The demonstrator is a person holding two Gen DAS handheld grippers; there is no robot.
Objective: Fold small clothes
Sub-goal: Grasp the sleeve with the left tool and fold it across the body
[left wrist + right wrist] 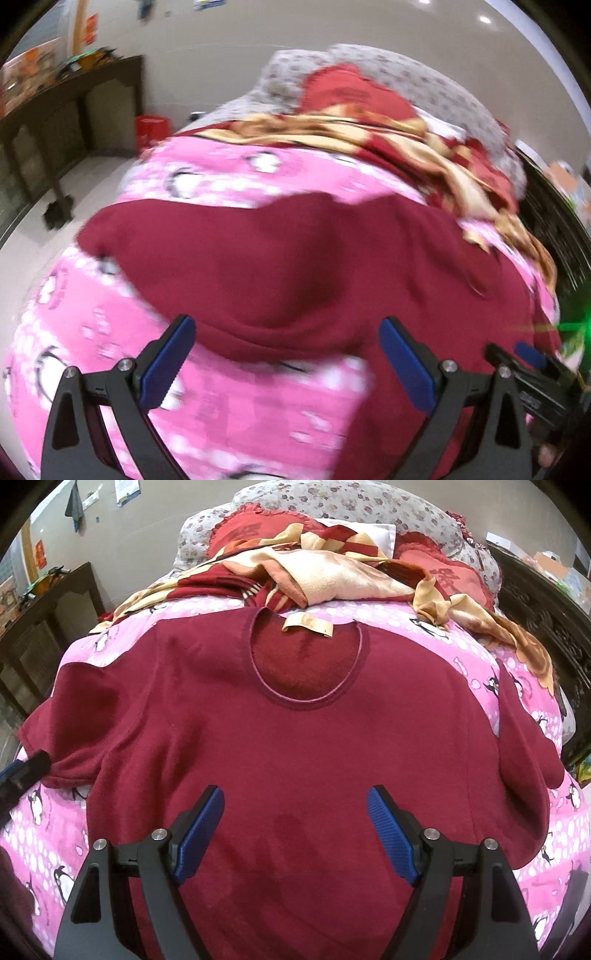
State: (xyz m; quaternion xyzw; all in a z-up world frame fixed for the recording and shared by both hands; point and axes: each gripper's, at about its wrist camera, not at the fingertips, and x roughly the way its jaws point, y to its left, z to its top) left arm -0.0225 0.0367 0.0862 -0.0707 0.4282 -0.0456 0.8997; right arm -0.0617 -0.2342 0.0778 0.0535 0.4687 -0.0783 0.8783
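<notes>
A dark red short-sleeved top (295, 731) lies spread flat, neck hole and tan label (307, 624) away from me, on a pink penguin-print bedsheet (524, 672). My right gripper (295, 801) is open and empty, hovering over the top's lower middle. My left gripper (286, 332) is open and empty, hovering over the top's left sleeve (236, 258); that view is blurred. The left gripper's tip shows at the right wrist view's left edge (22, 771), by the sleeve hem. The right gripper shows at the left wrist view's lower right (532, 373).
A crumpled red and cream blanket (314, 568) and red cushions (454, 576) lie past the top, before floral pillows (332, 502). Dark wooden furniture (70, 110) stands left of the bed, a dark carved frame (546, 620) on the right. A red bin (151, 127) sits on the floor.
</notes>
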